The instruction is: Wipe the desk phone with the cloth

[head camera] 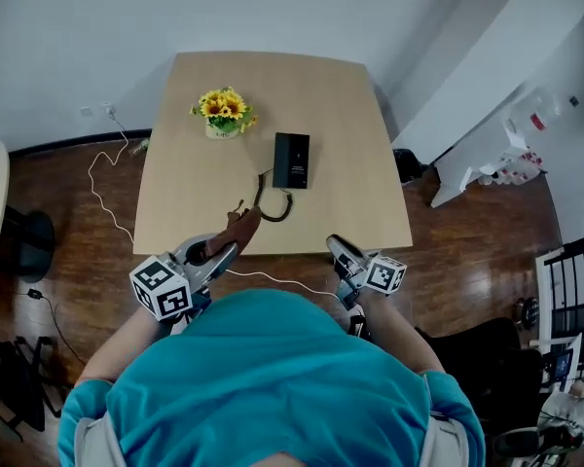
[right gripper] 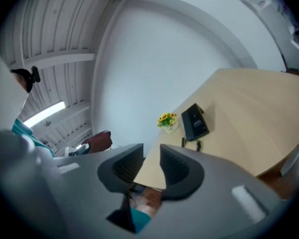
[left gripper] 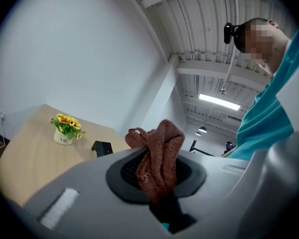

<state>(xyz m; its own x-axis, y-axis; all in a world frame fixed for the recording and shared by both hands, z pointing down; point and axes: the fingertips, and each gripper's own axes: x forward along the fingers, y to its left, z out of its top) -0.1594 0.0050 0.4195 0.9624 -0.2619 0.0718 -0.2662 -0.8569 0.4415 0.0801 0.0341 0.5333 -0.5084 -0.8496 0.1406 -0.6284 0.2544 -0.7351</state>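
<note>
A black desk phone (head camera: 291, 160) lies in the middle of the light wooden table (head camera: 350, 202), its coiled cord looping toward the near edge. It also shows small in the left gripper view (left gripper: 102, 148) and in the right gripper view (right gripper: 195, 122). My left gripper (head camera: 232, 238) hovers at the table's near edge, shut on a reddish-brown cloth (left gripper: 158, 158) that bunches up between its pads. My right gripper (head camera: 339, 250) hangs just off the near edge, right of the left one, open with a narrow gap and nothing between its fingers (right gripper: 177, 169).
A small white pot of yellow flowers (head camera: 224, 114) stands on the table left of the phone. A white cable (head camera: 107, 178) trails over the wooden floor at left. Chairs and clutter (head camera: 565, 300) stand at the right. My own body in a teal shirt fills the lower head view.
</note>
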